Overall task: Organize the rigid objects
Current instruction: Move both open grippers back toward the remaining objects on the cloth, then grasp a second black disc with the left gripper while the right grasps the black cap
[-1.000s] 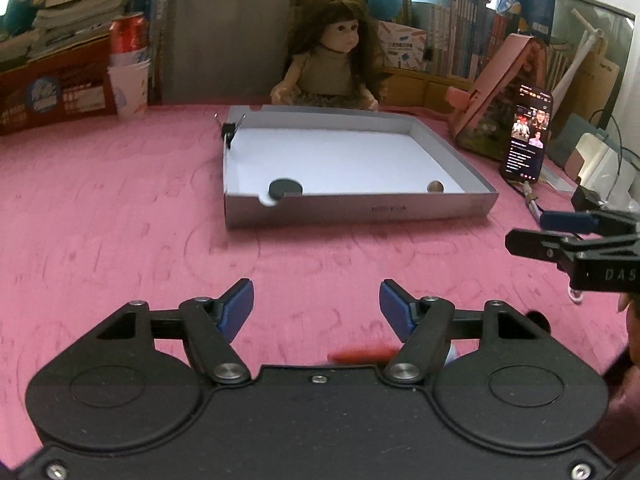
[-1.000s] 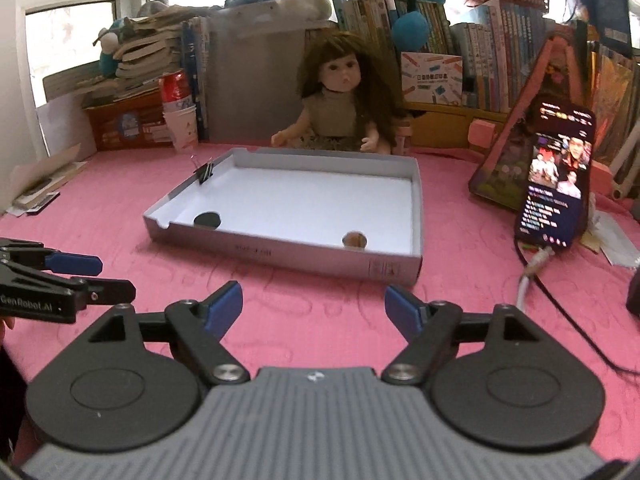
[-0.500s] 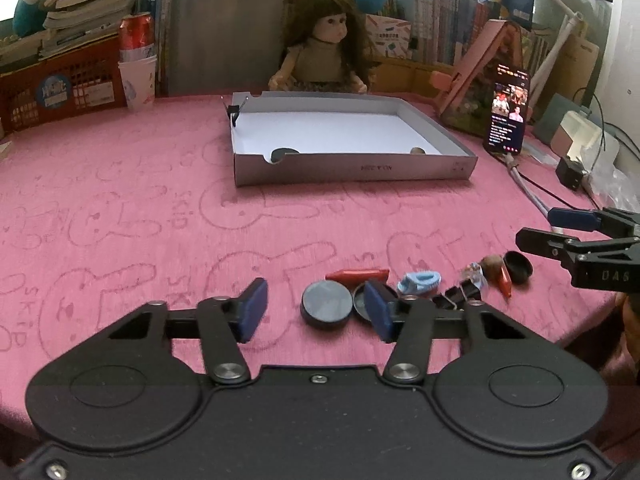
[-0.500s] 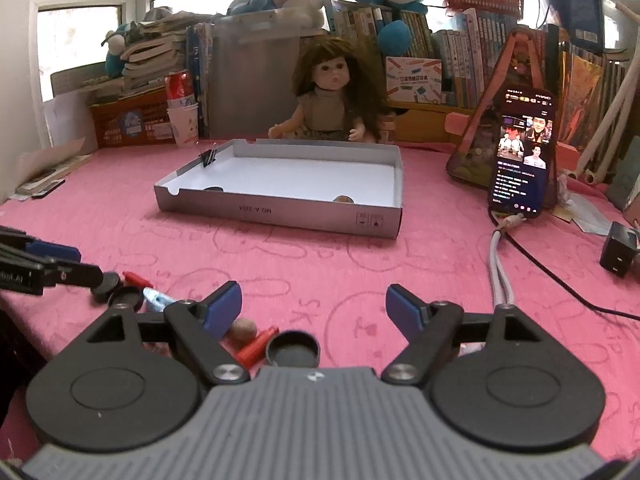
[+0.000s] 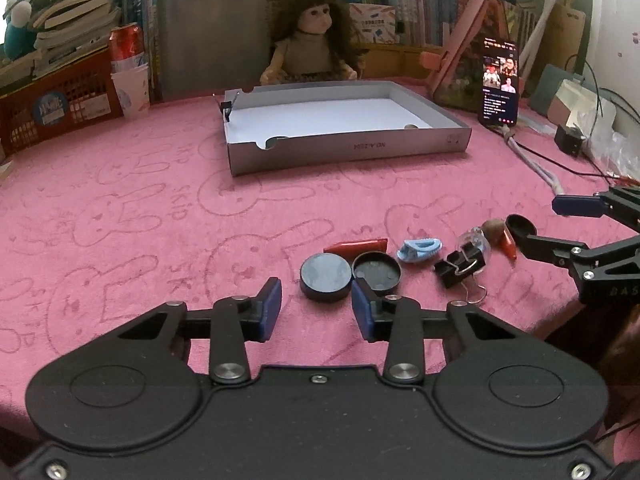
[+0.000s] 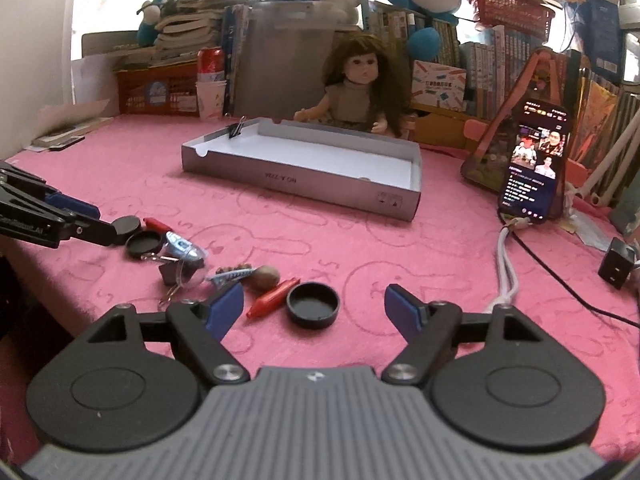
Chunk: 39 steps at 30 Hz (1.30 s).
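A row of small objects lies on the pink cloth near the front edge: a black disc [image 5: 326, 276], an upturned black cap [image 5: 377, 271], a red piece [image 5: 356, 245], a blue clip [image 5: 419, 249], a black binder clip [image 5: 458, 266], a nut [image 5: 492, 230] and another black cap [image 6: 313, 305]. My left gripper [image 5: 316, 306] is open, just short of the black disc. My right gripper [image 6: 314, 304] is open, with the black cap between its fingertips, not touching. A grey cardboard tray [image 5: 348, 148] stands farther back with a black disc [image 5: 276, 142] and a nut [image 5: 411, 126] inside.
A doll [image 5: 314, 40] sits behind the tray. A phone [image 5: 499, 82] on a stand with a cable [image 5: 532, 164] is at the right, with a black charger [image 6: 618, 263]. A cup and can [image 5: 129, 76], crates and books line the back. The table edge is close.
Both grippers have drawn back from the tray toward the near table edge and dropped lower. The row of small objects has come into view in front of them. The left jaws have narrowed.
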### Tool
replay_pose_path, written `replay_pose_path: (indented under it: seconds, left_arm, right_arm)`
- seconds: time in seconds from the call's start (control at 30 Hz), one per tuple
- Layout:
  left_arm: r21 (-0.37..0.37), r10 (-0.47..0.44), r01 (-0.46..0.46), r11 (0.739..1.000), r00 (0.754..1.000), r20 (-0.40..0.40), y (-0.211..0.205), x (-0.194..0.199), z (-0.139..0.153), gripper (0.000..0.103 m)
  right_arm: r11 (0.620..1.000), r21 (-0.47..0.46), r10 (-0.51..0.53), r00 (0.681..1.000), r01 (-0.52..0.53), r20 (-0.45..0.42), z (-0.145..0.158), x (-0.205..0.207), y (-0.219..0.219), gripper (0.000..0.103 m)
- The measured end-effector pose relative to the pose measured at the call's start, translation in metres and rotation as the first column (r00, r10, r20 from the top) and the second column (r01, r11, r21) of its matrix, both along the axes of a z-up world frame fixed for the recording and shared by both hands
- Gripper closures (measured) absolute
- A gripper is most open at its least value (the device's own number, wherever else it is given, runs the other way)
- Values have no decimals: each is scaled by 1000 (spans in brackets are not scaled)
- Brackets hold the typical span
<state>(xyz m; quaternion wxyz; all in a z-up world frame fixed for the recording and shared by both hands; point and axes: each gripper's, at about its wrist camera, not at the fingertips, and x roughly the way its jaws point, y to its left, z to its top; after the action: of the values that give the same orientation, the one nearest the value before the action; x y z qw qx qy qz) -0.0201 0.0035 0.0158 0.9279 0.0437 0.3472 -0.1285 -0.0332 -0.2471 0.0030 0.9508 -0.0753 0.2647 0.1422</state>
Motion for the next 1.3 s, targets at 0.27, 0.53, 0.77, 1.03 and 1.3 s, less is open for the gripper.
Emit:
replay_pose_path:
  seconds: [0.27, 0.53, 0.77, 1.03, 1.3]
  left_arm:
    - [9, 15, -15, 1000, 1000, 19, -5, 5, -8, 67]
    - [5, 27, -28, 1000, 999, 33, -8, 10, -14, 66]
    - [-7, 49, -48, 999, 998, 41, -8, 15, -16, 66]
    - [-7, 68, -67, 998, 996, 52, -8, 16, -18, 62]
    - [10, 72, -73, 997, 994, 77, -11, 18, -21, 60]
  right_arm:
    - [999, 17, -38, 999, 38, -3, -4, 4, -1, 24]
    - [996, 70, -43, 998, 45, -39, -10, 8, -2, 33]
    - [996, 73, -40, 999, 42, -29, -8, 8, -1, 47]
    - [993, 88, -78, 996, 81, -41, -10, 8, -9, 52]
    - [993, 64, -100, 994, 102, -42, -15, 10, -6, 55]
